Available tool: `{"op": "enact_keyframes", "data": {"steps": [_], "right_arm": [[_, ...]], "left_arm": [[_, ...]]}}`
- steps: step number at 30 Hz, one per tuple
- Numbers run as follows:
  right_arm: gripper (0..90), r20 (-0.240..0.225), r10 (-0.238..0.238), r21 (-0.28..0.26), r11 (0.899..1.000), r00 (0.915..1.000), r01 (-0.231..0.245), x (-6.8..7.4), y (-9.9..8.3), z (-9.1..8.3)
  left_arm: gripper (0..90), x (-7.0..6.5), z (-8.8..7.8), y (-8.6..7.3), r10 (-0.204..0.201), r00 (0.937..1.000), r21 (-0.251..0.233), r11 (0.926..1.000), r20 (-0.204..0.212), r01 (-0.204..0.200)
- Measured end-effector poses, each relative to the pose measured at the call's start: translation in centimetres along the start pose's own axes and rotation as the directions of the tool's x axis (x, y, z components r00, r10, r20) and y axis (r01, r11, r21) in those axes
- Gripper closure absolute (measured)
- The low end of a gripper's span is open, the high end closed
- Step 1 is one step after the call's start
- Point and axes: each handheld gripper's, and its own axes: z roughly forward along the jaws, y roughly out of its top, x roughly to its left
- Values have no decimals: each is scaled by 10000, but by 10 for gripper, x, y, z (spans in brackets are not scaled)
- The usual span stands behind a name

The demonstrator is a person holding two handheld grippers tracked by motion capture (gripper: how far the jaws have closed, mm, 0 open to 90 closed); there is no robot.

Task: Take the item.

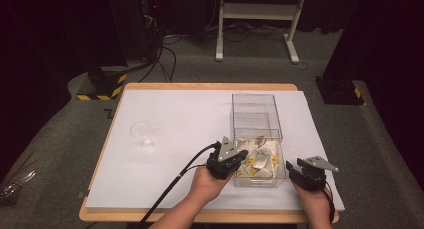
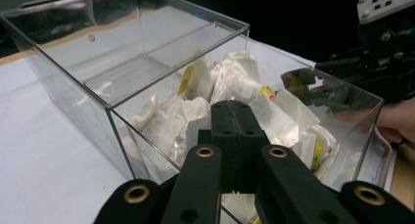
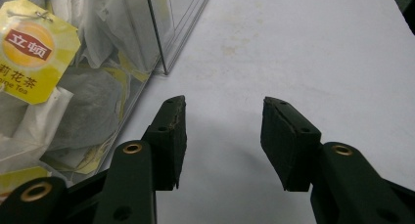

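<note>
A clear plastic box [image 1: 255, 109] stands on the white sheet with its drawer [image 1: 260, 182] pulled out toward me. The drawer is full of white tea bags [image 1: 257, 156] with yellow tags. My left gripper [image 1: 235, 161] reaches over the drawer's left wall. In the left gripper view its jaws [image 2: 236, 111] are pressed together, tips down among the tea bags [image 2: 235, 77]; I cannot tell whether a bag is pinched. My right gripper [image 1: 305, 170] rests just right of the drawer, open [image 3: 222, 136] over bare sheet, with a yellow tag [image 3: 34, 53] behind the wall at its left.
A small clear glass cup [image 1: 142, 131] stands on the left part of the white sheet [image 1: 190, 114]. The table's wooden edge [image 1: 200, 216] runs along the front. Cables, a white stand [image 1: 257, 11] and dark floor lie beyond the table.
</note>
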Motion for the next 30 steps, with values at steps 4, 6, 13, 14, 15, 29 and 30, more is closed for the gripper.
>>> {"op": "enact_keyframes", "data": {"steps": [4, 6, 13, 14, 15, 29, 30], "right_arm": [[525, -12, 25, 11, 10000, 10000, -25, 0, 0, 0], [525, -6, 18, 6, 10000, 10000, -18, 0, 0, 0], [525, -2, 14, 15, 10000, 10000, -14, 0, 0, 0], [525, -1, 14, 13, 10000, 10000, -14, 0, 0, 0], [525, -2, 11, 17, 10000, 10000, -11, 1, 0, 0], [525, 14, -41, -9, 10000, 10000, 41, 1, 0, 0], [525, 19, -36, -10, 10000, 10000, 36, 1, 0, 0]], "left_arm": [[898, 0, -4, 2, -17, 10000, -297, 9996, 18, 18], [898, 0, -7, 3, -64, 10000, -475, 9988, 15, 65], [898, 2, -16, 7, -176, 9998, -1015, 9947, 14, 177], [898, 2, -17, 7, -229, 9997, -1086, 9938, 10, 229], [898, 3, -19, 8, -199, 9998, -1142, 9933, 24, 201], [898, 5, -32, 14, -254, 9996, -1866, 9822, -93, 232], [898, 5, -33, 14, -242, 9996, -1914, 9813, -113, 216]]}}
